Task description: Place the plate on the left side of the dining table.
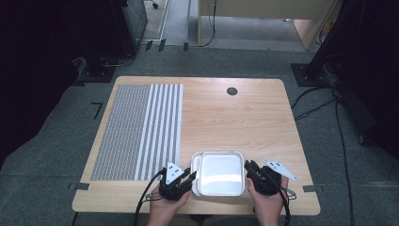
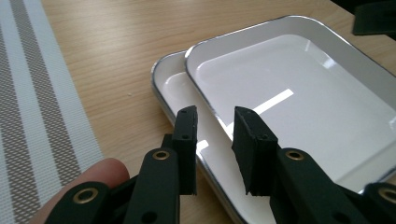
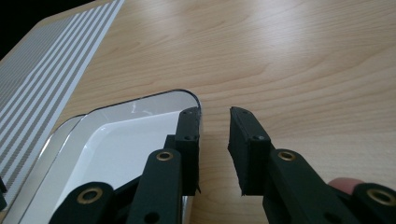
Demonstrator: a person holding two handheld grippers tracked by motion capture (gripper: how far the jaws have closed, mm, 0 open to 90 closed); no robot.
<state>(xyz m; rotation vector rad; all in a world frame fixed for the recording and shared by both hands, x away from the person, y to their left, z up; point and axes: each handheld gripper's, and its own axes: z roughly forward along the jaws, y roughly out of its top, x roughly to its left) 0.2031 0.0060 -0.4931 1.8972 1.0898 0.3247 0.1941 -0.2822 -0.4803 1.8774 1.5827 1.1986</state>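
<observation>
1. High view: two white trays lie stacked near the front edge of the wooden table, the upper tray shifted a little to the right of the lower tray, whose rim peeks out along the left side.
2. Left gripper view: the upper tray sits inside the lower tray, both glossy white with thin metal-coloured rims; a bright strip of light reflects in the upper one.
3. Left gripper rests just beside the left side of the trays. In its own view the left gripper has its jaws parted with a clear gap, standing over the rims of the two trays, one jaw outside the lower tray's rim and the other above the white inside. The pads press on nothing that can be seen.
4. Right gripper sits just beside the right side of the trays. In its own view the right gripper has its jaws apart; the left jaw stands at the tray's rounded corner, the other over bare table beside the tray. No pad is seen clamping the rim.
5. A person's hands hold both grippers from below the trays in the high view.
6. Left of the trays, a grey-and-white striped mat covers the table's left part, well apart from the lower tray's rim.
7. Beyond the trays, near the far edge, a small dark round hole marks the tabletop.
</observation>
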